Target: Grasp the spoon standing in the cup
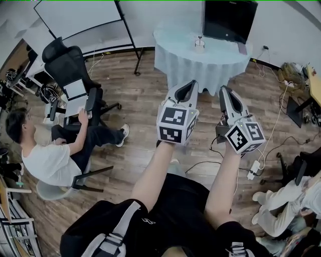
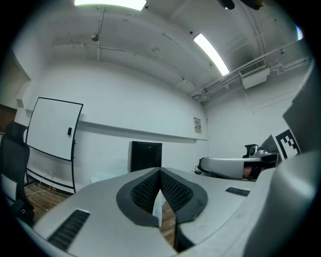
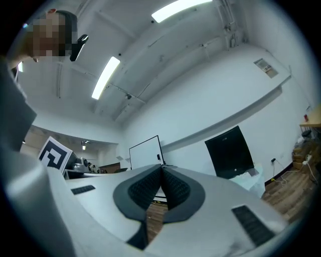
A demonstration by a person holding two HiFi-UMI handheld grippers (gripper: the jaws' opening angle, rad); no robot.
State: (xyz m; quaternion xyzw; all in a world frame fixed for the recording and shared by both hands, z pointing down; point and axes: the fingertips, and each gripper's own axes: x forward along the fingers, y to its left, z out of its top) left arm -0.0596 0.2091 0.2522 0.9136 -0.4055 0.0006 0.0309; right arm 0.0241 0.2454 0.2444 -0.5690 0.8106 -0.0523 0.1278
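Spreading across the whole head view, the brown wooden plank floor (image 1: 145, 98) carried everything else. At 12 o'clock stood the round table draped in a pale blue cloth (image 1: 175, 57), with the flat black rectangular screen (image 1: 229, 20) upright just behind it at 1 o'clock. The large white board on a black frame (image 1: 77, 15) stood at 11 o'clock, and the black mesh office chair (image 1: 70, 62) sat empty at 10 o'clock. A seated person in a white T-shirt (image 1: 47, 160) was at 8 o'clock. Near the middle of the view, the grey left gripper with its black-and-white marker cube (image 1: 190, 83) and the matching grey right gripper (image 1: 223, 89) were held side by side, the right one at 3 o'clock of the left, both aimed toward 12 o'clock at the table. In each gripper view the dark ribbed pads (image 2: 145, 190) met at their tips: both pairs of jaws were closed with nothing between them. The small clear cup (image 1: 199, 46) stood on the tabletop at 12 o'clock, well apart from both grippers. The thin spoon (image 1: 199, 38) stood upright in it, too small to show detail.
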